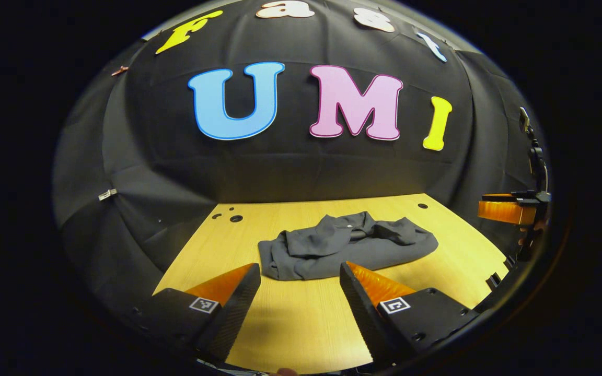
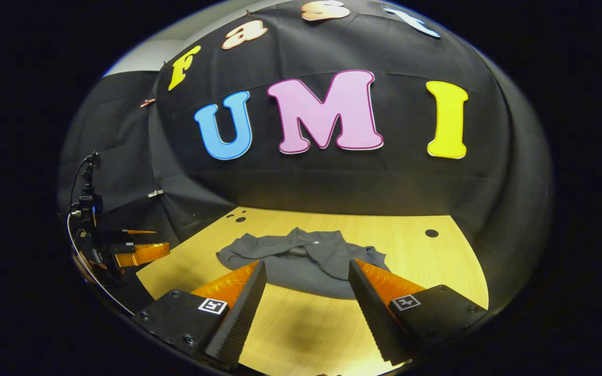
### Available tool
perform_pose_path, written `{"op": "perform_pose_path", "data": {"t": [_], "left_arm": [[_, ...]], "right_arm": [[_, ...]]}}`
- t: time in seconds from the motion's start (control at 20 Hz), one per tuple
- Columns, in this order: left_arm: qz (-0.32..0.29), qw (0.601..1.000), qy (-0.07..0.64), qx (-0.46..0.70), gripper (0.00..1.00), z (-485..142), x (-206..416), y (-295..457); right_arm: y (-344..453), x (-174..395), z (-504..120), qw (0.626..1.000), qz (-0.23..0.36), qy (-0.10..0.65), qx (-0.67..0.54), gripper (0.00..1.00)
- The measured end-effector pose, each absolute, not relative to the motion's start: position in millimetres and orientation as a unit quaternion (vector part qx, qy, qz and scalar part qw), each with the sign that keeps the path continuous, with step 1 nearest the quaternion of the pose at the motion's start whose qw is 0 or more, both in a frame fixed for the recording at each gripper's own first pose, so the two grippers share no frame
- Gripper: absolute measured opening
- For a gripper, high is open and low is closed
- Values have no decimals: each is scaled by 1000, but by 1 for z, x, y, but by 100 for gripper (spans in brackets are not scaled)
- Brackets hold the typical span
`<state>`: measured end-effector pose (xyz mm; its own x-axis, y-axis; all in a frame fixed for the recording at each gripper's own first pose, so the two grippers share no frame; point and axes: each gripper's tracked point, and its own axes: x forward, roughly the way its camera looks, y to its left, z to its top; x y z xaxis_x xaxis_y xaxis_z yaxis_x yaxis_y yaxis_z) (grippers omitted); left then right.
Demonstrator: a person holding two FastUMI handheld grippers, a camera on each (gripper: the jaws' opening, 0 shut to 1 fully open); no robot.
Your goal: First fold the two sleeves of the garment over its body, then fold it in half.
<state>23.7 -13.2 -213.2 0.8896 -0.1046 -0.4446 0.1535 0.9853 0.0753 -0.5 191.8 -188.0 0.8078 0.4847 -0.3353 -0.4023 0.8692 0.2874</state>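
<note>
A dark grey garment point(image 1: 345, 245) lies rumpled on the wooden table point(image 1: 301, 324), its sleeves bunched over the body. In the left gripper view my left gripper point(image 1: 301, 269) hangs open just short of the garment's near edge, nothing between its fingers. The other gripper point(image 1: 507, 209) shows at that view's right edge. In the right gripper view the same garment point(image 2: 301, 256) lies ahead, and my right gripper point(image 2: 307, 266) stands open above its near edge, holding nothing. The left gripper point(image 2: 139, 250) appears off to the left there.
The table point(image 2: 437, 261) has small round holes near its far corners point(image 1: 235, 218) point(image 2: 431, 233). A black cloth wall rises right behind the table. A camera stand with cables point(image 2: 84, 203) is at the left of the right gripper view.
</note>
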Motion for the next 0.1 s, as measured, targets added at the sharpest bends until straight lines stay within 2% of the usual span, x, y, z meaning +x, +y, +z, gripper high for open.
{"op": "perform_pose_path", "data": {"t": [0.1], "left_arm": [[-61,971,223,54,96,-211,14,-13]], "right_arm": [[199,-9,-191,941,246,208,100,98]]}}
